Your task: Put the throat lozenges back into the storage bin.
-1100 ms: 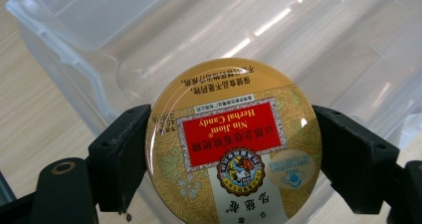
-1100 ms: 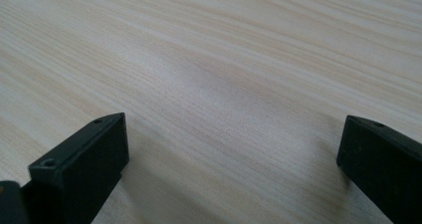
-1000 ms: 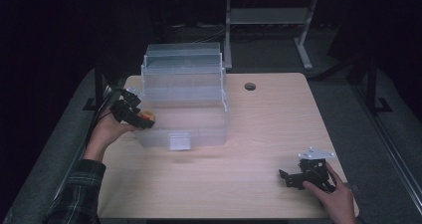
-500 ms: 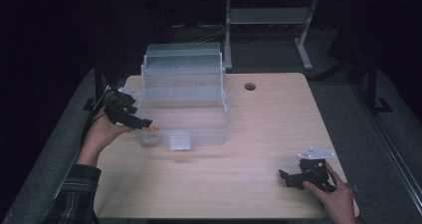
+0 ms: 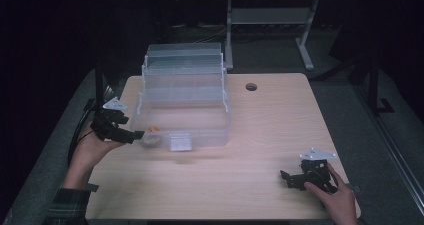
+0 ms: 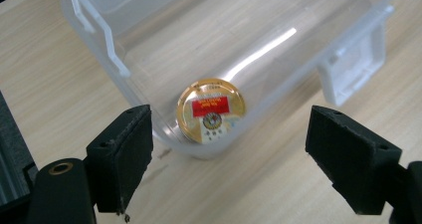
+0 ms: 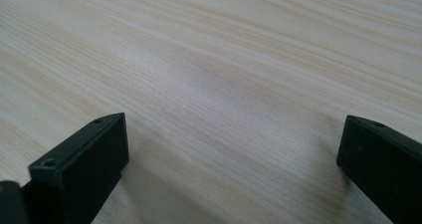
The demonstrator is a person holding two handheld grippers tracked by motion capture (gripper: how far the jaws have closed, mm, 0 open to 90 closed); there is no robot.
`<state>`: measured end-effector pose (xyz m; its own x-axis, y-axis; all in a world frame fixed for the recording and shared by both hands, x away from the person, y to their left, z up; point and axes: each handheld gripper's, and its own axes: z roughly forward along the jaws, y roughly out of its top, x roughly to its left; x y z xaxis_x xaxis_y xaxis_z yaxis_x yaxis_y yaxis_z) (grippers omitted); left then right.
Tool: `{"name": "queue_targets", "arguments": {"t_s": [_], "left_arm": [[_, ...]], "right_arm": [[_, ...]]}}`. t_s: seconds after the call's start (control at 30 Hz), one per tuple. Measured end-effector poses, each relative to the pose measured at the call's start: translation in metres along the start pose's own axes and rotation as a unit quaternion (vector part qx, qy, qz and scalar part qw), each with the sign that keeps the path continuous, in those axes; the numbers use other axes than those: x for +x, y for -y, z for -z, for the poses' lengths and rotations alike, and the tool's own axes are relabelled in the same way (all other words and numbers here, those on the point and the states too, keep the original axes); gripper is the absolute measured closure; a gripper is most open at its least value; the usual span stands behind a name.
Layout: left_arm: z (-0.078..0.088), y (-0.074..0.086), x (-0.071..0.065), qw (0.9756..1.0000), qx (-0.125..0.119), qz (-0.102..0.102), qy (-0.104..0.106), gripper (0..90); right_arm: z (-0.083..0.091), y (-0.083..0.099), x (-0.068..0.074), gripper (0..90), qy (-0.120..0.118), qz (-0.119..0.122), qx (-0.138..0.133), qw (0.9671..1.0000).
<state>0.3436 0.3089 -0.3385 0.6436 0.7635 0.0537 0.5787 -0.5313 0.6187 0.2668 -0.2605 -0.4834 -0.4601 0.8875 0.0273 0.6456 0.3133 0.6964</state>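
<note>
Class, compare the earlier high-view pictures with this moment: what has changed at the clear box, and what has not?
The left gripper let go of the small round gold-lidded tin, which now lies inside the clear plastic box at its front corner. That gripper has drawn back toward the table's left edge, jaws open. The box, the right gripper and the table stayed as they were.

Tin [image 6: 211, 111] in box [image 5: 185, 130] on table [image 5: 250, 185], left tongs [image 5: 136, 136] beside, right tongs [image 5: 286, 177] well apart

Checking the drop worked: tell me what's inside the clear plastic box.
A small round gold tin with a red label lies in the clear plastic box's bottom tray, near its corner. The upper tiers' contents cannot be made out.
</note>
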Motion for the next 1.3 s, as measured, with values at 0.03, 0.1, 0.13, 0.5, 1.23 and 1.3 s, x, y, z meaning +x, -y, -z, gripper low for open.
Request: {"name": "queue_targets", "arguments": {"t_s": [0.03, 0.1, 0.13, 0.5, 1.23, 1.3], "left_arm": [[0.001, 0.004, -0.002, 1.0, -0.001, 0.0, -0.001, 18.2], [0.002, 0.011, -0.005, 1.0, -0.004, 0.002, 0.001, 18.1], [0.002, 0.015, -0.007, 1.0, -0.006, 0.003, 0.001, 18.2], [-0.007, 0.053, -0.026, 0.9998, -0.017, 0.005, -0.001, 17.8], [-0.051, 0.094, -0.047, 0.9995, -0.028, -0.012, -0.002, 17.4], [-0.056, 0.097, -0.05, 0.9997, -0.021, -0.015, 0.001, 17.5]], "right_arm": [[0.0, 0.0, 0.0, 0.0, 0.0, 0.0, 0.0, 1.0], [0.0, 0.0, 0.0, 0.0, 0.0, 0.0, 0.0, 1.0], [0.0, 0.0, 0.0, 0.0, 0.0, 0.0, 0.0, 1.0], [0.0, 0.0, 0.0, 0.0, 0.0, 0.0, 0.0, 1.0], [0.0, 0.0, 0.0, 0.0, 0.0, 0.0, 0.0, 1.0], [0.0, 0.0, 0.0, 0.0, 0.0, 0.0, 0.0, 1.0]]}}
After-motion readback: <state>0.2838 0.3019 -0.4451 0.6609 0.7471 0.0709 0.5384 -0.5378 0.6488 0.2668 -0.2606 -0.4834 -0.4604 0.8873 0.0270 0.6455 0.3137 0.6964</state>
